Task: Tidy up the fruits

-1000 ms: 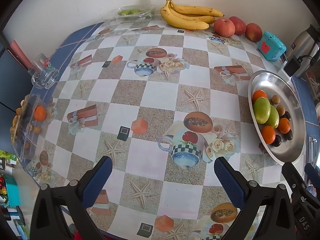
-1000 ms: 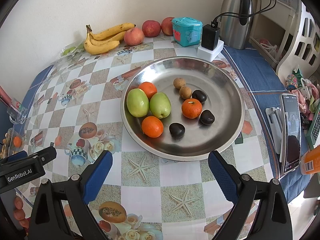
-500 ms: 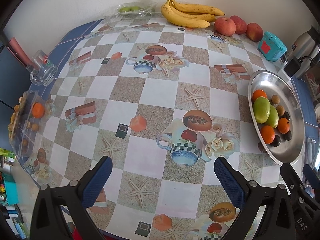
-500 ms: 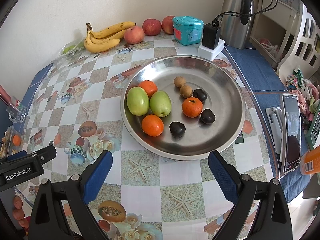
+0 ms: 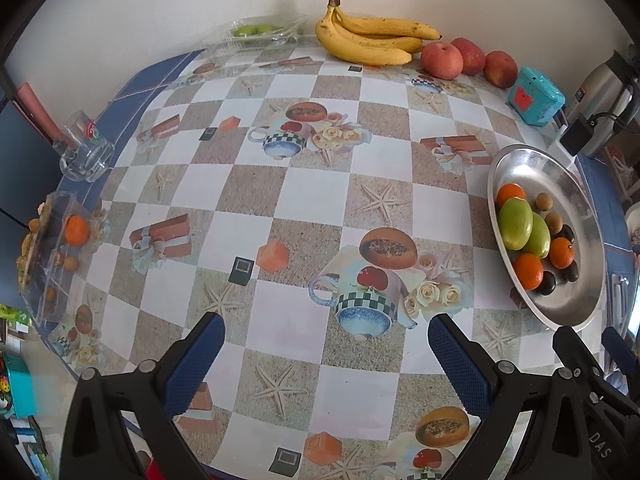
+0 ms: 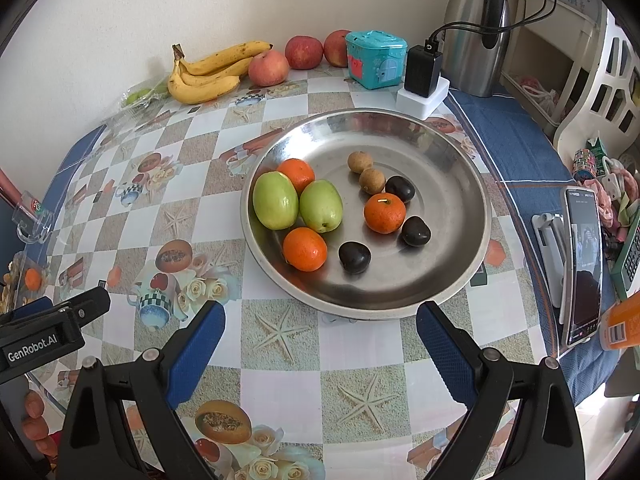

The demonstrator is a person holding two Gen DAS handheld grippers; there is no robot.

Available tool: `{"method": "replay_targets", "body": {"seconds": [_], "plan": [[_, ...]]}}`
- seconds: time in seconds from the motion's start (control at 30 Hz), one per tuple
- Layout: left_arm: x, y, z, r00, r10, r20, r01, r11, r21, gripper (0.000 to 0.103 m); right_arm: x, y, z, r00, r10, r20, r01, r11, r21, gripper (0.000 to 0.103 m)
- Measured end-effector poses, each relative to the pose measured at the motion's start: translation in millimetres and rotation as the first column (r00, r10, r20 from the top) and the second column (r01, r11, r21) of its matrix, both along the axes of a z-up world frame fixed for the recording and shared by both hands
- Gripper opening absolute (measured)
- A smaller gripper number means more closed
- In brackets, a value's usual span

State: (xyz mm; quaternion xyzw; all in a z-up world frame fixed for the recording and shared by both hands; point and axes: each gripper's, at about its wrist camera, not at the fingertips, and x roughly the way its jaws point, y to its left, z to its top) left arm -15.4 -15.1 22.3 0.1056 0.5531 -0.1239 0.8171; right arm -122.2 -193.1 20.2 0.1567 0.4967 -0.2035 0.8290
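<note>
A steel bowl point(image 6: 448, 280) point(image 5: 576, 304) holds two green fruits point(image 6: 276, 200), three oranges point(image 6: 384, 213), two small brown fruits point(image 6: 360, 162) and three dark ones point(image 6: 354, 257). Bananas point(image 6: 208, 76) point(image 5: 368, 40) and three red apples point(image 6: 269, 68) point(image 5: 442, 60) lie by the far wall. A clear box point(image 5: 48, 252) at the table's left edge holds an orange and small fruits. My left gripper point(image 5: 324, 344) is open and empty over the patterned tablecloth. My right gripper point(image 6: 320, 332) is open and empty, just in front of the bowl.
A clear tray with green fruit point(image 5: 256, 32) sits at the back. A glass mug point(image 5: 86, 152) stands at the left edge. A teal box point(image 6: 376, 58), a charger point(image 6: 422, 72), a steel kettle point(image 6: 476, 28) and a phone point(image 6: 582, 264) are at the right.
Both views have shifted slightly forward over the table. No fruit has moved, and both grippers stay open and empty.
</note>
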Motion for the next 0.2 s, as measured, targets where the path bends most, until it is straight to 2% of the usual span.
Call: {"method": "replay_targets", "body": {"seconds": [0.2], "plan": [[0.3, -0.1, 0.2, 1.0, 0.009, -0.005, -0.009, 1.0, 0.006, 0.103, 0.1, 0.0, 0.1, 1.0, 0.0, -0.001, 0.0, 1.0, -0.001, 0.097]]}}
